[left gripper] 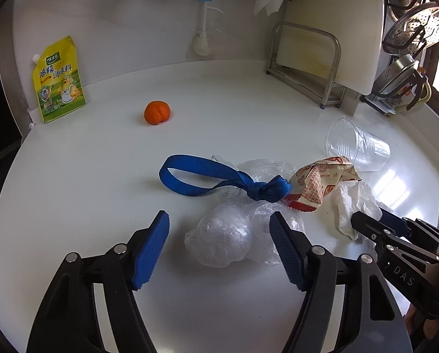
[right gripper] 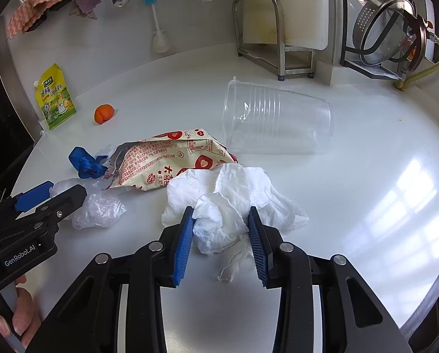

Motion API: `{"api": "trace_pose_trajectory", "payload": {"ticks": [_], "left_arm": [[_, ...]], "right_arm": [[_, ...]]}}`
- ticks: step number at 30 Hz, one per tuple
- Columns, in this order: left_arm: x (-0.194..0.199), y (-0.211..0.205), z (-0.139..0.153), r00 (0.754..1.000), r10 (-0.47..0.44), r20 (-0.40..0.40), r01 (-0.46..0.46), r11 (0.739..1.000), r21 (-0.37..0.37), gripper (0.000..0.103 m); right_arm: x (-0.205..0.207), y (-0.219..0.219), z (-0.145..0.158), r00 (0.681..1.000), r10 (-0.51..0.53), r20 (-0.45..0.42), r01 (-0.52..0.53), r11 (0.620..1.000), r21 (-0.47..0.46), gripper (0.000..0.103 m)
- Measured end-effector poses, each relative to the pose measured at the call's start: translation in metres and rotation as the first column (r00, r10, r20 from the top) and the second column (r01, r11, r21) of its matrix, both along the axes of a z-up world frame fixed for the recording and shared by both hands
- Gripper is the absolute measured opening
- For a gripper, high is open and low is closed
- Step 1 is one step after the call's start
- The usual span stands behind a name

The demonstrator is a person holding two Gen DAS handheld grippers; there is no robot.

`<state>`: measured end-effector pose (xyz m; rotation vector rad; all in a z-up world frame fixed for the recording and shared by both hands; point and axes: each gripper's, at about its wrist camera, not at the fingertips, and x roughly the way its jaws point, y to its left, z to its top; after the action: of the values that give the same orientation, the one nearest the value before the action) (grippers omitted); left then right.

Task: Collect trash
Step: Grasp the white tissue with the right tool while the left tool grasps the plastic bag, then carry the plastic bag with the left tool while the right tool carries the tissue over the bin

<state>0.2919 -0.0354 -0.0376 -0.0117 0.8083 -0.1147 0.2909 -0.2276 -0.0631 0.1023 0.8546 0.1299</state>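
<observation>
**Op A:** Progress entry: nothing collected so far as I am seeing. All the trash is lying loose on the white counter [right gripper: 352, 153], and no bin or bag is showing in either wrist view.

**Op B:** Agreed. I am bringing the right gripper [right gripper: 221, 214] onto the crumpled tissue [right gripper: 234, 188]; its tongs are standing narrow, both blue pads pressing into the wad, which is resting on the counter.

**Op A:** I am straddling the balled clear plastic wrap [left gripper: 222, 238] with the left gripper [left gripper: 219, 220]. Tongs are standing fairly wide, the far pad at the film's edge, the near one clear of it, so no grip yet.

**Op B:** Remaining items I am noting: the red-printed snack wrapper [right gripper: 166, 161] touching the tissue, the knotted blue strap [left gripper: 219, 181] lying over loose film, and the orange peel [left gripper: 157, 112] well apart toward the back.

**Op A:** Containers: the clear plastic cup [right gripper: 275, 120] is lying on its side, nothing visible in it. I am judging the yellow seasoning pouch [left gripper: 59, 81], standing against the wall, as not trash
</observation>
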Motion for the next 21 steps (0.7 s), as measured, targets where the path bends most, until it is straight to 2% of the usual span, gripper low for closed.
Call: {"api": "trace_pose_trajectory", "payload": {"ticks": [2, 7, 14, 21], "left_arm": [[-0.002, 0.001, 0.0, 1.0, -0.002, 0.002, 0.002, 1.0, -0.009, 0.057], [-0.002, 0.003, 0.0, 1.0, -0.009, -0.005, 0.009, 0.999, -0.033, 0.032], [-0.014, 0.006, 0.005, 1.0, -0.022, 0.015, 0.022, 0.999, -0.037, 0.03], [-0.037, 0.011, 0.025, 0.997, -0.022, 0.071, 0.024, 0.999, -0.029, 0.03]], "right_arm": [[0.0, 0.0, 0.0, 1.0, 0.001, 0.002, -0.001, 1.0, 0.0, 0.034], [-0.001, 0.001, 0.0, 1.0, 0.004, 0.006, -0.004, 1.0, -0.002, 0.032], [-0.009, 0.002, 0.004, 1.0, 0.006, 0.024, -0.007, 1.0, 0.004, 0.029], [-0.025, 0.0, 0.014, 0.999, 0.004, 0.052, -0.005, 1.0, 0.017, 0.025]]}}
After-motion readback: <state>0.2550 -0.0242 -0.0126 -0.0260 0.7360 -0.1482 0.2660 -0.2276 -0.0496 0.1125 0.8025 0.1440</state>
